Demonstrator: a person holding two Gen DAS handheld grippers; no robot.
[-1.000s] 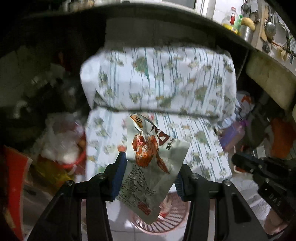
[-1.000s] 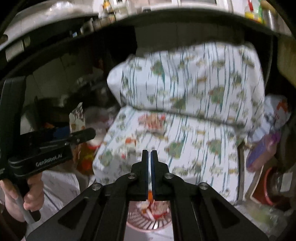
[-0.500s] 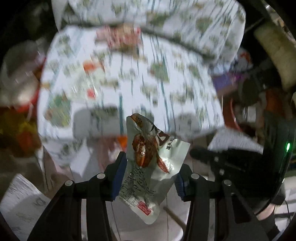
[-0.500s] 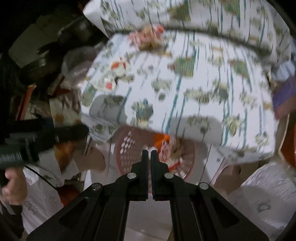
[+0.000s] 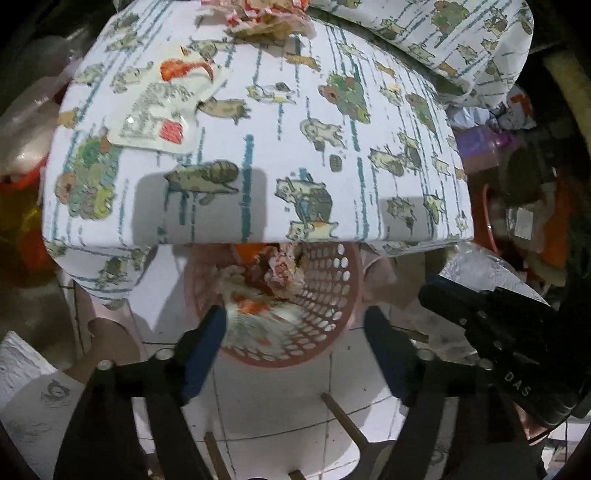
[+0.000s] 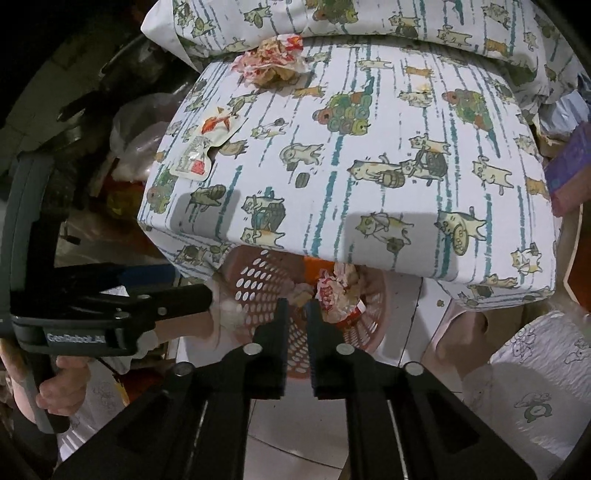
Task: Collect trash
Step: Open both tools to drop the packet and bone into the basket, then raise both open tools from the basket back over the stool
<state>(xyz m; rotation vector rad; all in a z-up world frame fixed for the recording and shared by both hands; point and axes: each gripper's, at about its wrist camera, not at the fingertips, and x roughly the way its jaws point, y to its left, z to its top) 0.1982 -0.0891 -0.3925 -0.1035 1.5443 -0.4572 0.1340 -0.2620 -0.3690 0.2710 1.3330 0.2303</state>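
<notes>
Left wrist view: left gripper point(image 5: 295, 328) at 6 o'clock, jaws spread wide, nothing between the blue pads point(image 5: 207, 343).
Right wrist view: right gripper point(image 6: 296, 317) at 6 o'clock, jaws parted by a narrow gap, nothing held.
Basket: pink perforated basket point(image 5: 332, 295) stands on the white tiled floor point(image 5: 266, 402), just beyond both tools and partly under the front edge of the cushion.
Basket contents: a blurred white and orange wrapper point(image 5: 255, 314) lies at the near rim; crumpled wrappers point(image 6: 338, 291) sit deeper inside.
Cushion: white cushion point(image 5: 266, 155) printed with cats and teal stripes fills the middle of both views, above the basket.
Flat packet: white snack packet point(image 5: 162, 114) with red print lies on the cushion toward 10 o'clock.
Crumpled pile: wad of red and white wrappers point(image 6: 273, 62) rests at the cushion's far edge, near 12 o'clock, touching a second cushion point(image 6: 369, 18) of the same cloth.
Side: purple container point(image 5: 480, 144) at 2 o'clock in the left view.
</notes>
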